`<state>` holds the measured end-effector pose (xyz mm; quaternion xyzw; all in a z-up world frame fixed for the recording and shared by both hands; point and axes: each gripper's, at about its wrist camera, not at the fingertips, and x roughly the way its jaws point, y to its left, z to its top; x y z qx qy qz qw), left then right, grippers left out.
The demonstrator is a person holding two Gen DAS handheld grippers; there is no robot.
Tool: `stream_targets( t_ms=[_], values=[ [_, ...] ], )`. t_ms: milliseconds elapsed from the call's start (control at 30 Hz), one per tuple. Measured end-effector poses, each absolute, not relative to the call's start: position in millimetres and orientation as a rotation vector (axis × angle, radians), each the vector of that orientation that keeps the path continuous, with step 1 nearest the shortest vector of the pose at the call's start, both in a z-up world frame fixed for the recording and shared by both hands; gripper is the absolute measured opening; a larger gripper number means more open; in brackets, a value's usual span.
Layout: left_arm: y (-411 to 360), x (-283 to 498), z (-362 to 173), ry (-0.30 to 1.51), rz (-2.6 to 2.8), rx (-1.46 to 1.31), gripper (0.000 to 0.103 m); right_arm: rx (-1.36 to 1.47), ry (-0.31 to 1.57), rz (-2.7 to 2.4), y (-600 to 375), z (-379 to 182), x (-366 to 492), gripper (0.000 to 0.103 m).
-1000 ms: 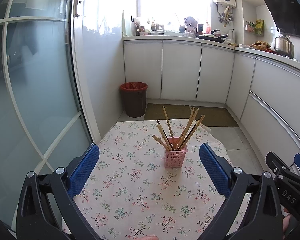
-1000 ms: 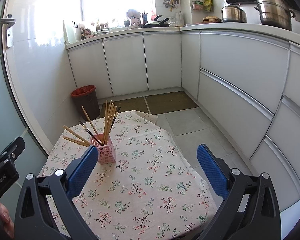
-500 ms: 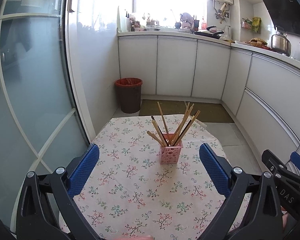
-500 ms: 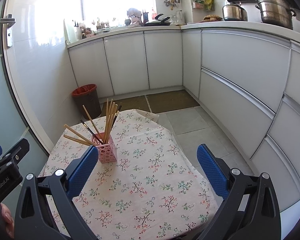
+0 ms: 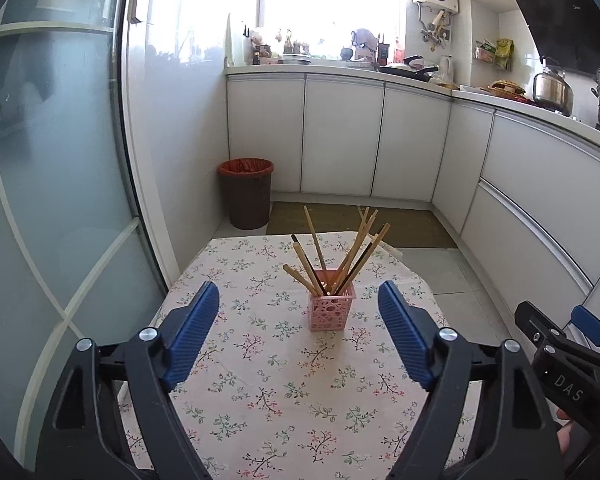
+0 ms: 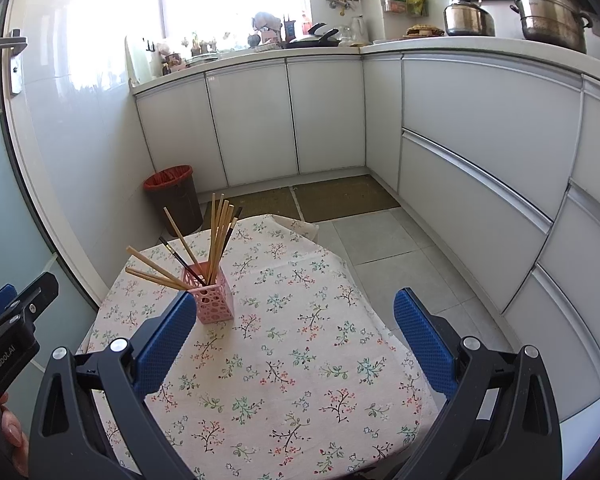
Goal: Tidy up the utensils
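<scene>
A pink perforated holder [image 5: 332, 309] is standing upright on a small table covered by a floral tablecloth [image 5: 284, 392], toward the far half of the cloth. A bundle of chopsticks [image 5: 342, 256] is sitting inside it, fanning outward; most are pale wood and at least 2 are dark, though an exact count is hard to make where they are overlapping.

The left gripper [image 5: 299, 312] is hovering above the near part of the cloth, pointing at the holder. Its jaws are spread wide and closing slightly, with nothing between the blue pads [image 5: 404, 336] and no contact with holder or chopsticks.

The right gripper [image 6: 296, 324] is hanging over the cloth to the right of the holder, its jaws standing wide apart and gripping nothing. In its view the left pad [image 6: 166, 340] is overlapping the holder's lower corner; whether they are touching cannot be told from there.

A brown waste bin [image 5: 245, 193] with a red liner is standing on the floor beyond the table, beside white cabinets [image 5: 342, 136]
</scene>
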<state>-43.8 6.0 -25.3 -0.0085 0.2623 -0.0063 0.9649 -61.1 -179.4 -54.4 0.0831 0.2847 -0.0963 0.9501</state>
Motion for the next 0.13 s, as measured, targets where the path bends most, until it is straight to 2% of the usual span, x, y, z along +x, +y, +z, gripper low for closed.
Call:
stream_targets(
  t_ms=[33, 133],
  values=[
    [6.6, -44.2, -24.2, 0.528, -0.005, -0.022, 0.094, 0.170, 0.581, -0.194, -179.4, -54.7, -60.6, 0.096],
    [4.5, -45.5, -22.9, 0.518, 0.015, 0.007, 0.096, 0.170, 0.582, -0.190, -178.7, -55.0, -60.8, 0.096]
  ],
)
